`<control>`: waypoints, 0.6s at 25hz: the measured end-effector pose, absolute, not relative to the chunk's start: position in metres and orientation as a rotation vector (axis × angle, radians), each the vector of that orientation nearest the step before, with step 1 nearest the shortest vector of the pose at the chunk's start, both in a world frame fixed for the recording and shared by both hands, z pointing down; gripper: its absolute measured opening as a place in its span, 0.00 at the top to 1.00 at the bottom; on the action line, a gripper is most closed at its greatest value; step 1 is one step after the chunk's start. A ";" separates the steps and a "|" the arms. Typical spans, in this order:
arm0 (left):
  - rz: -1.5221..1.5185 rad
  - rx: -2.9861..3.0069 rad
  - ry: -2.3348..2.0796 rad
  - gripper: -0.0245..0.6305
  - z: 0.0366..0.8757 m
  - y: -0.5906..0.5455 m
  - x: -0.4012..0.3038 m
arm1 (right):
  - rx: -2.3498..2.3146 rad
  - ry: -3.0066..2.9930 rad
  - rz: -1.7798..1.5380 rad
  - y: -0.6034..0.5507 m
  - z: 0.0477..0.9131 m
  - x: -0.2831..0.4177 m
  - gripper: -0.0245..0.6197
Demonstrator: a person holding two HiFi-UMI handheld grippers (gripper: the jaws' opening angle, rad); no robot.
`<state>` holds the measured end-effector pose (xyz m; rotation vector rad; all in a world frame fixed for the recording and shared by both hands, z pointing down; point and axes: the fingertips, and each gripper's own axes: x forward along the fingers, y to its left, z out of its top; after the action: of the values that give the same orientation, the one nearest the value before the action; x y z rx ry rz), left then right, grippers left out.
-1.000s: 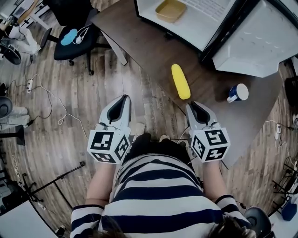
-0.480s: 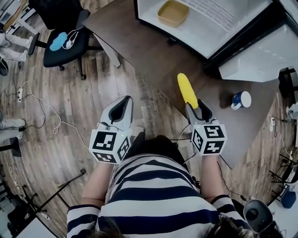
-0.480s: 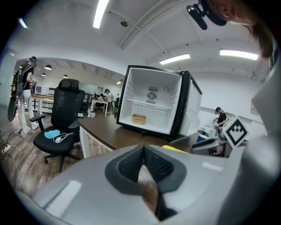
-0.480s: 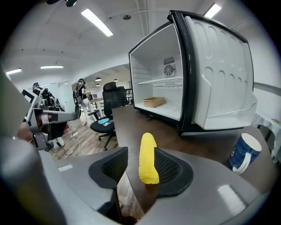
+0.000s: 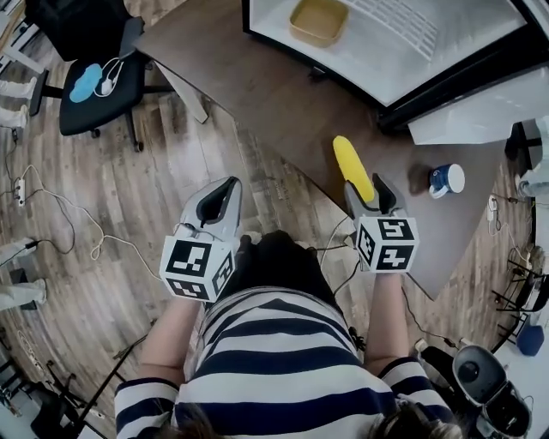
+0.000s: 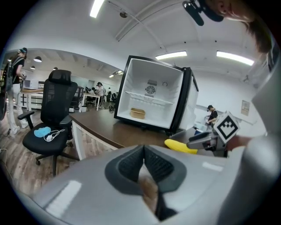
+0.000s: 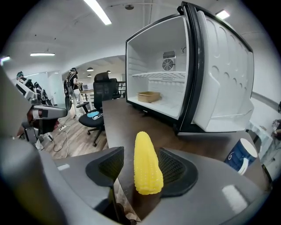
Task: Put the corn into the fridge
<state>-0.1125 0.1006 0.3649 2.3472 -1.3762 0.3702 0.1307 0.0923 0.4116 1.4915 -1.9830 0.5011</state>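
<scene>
The yellow corn (image 5: 352,168) lies on the dark brown table (image 5: 283,103), pointing toward the open white fridge (image 5: 386,43). My right gripper (image 5: 369,190) is at the corn's near end. Its jaws have just been opening, and in the right gripper view the corn (image 7: 146,165) rests on the table between the two pads, which are not pressing on it. My left gripper (image 5: 221,190) hovers over the wooden floor, left of the table; in the left gripper view its pads (image 6: 131,165) meet at the tips with nothing between them.
A tan tray (image 5: 318,21) sits on the fridge's lower shelf, and the fridge door (image 7: 224,83) stands open at the right. A blue-and-white cup (image 5: 446,180) stands on the table right of the corn. A black office chair (image 5: 94,77) and cables are on the floor at the left.
My right gripper has moved forward to the corn's near end and its jaws have spread on either side of it. The left gripper has shifted slightly forward and lower.
</scene>
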 end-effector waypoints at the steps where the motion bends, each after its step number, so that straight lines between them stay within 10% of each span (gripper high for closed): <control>1: 0.373 2.350 -1.363 0.96 0.367 0.097 -0.112 | 1.488 -1.976 0.499 0.090 0.413 0.130 0.59; 15: 0.388 2.325 -1.324 0.96 0.384 0.055 -0.074 | 1.273 -1.910 0.567 0.061 0.457 0.136 0.54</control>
<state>-0.0738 0.0551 0.3840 2.3245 -1.3236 0.3878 0.1358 0.0614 0.4572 1.2728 -1.9103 0.5673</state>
